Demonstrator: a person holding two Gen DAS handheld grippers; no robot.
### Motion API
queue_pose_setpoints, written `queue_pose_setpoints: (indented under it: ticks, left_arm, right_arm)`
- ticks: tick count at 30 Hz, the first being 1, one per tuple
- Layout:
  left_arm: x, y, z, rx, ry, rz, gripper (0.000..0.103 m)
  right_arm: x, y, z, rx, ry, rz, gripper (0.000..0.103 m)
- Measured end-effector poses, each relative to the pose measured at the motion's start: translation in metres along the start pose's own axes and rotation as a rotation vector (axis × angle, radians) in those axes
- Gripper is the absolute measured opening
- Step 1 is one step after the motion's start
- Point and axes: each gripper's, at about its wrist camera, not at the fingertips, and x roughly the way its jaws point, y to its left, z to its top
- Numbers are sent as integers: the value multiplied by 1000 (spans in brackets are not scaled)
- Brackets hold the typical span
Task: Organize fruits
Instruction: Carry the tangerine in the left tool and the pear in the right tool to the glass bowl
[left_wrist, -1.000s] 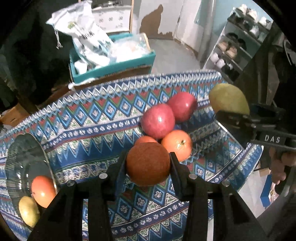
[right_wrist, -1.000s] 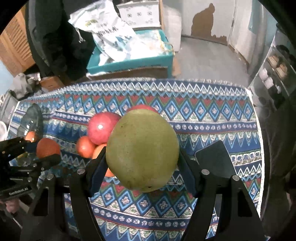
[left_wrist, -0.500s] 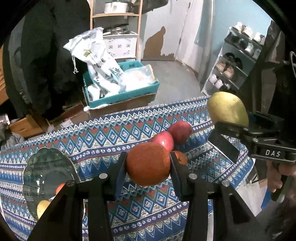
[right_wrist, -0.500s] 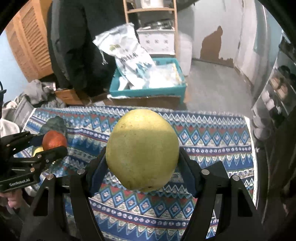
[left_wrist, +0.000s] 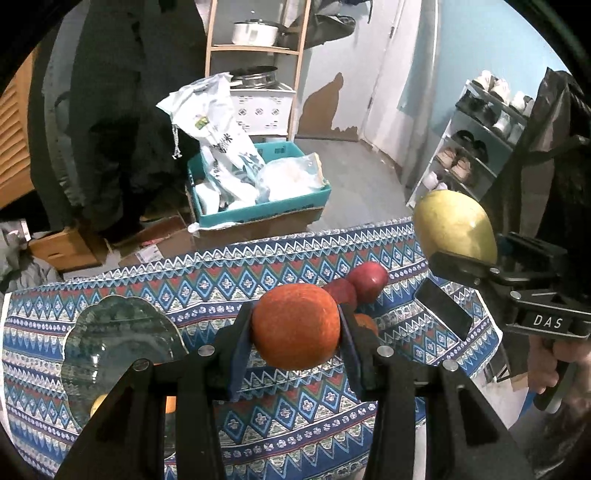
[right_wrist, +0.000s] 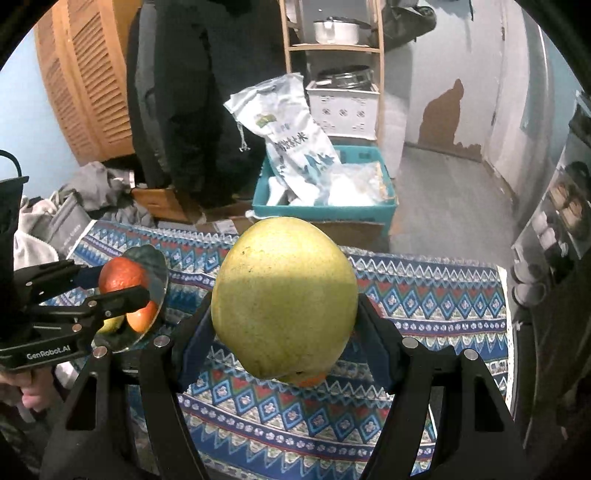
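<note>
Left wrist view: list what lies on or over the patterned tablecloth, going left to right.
Glass plate → orange in the left hand-held gripper → red apple → black phone → yellow-green pear in the right hand-held gripper.

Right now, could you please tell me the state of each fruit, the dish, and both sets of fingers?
left gripper: fingers shut on the orange, lifted above the cloth.
orange: held, off the table.
right gripper: fingers shut on the pear, raised.
pear: held, off the table.
red apples: resting on the cloth, touching.
glass dish: on the cloth, holding some fruit.
</note>
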Motion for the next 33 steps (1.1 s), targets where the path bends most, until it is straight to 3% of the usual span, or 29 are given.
queue_pose_setpoints:
  ticks: [18, 33]
  left_arm:
    - [-24, 51, -6, -87, -36, 45, 44]
    - [-43, 118, -23, -199, -49, 99, 44]
  right_arm:
    - [14, 54, 29, -66, -9, 57, 72]
    - [42, 111, 52, -135, 12, 115, 72]
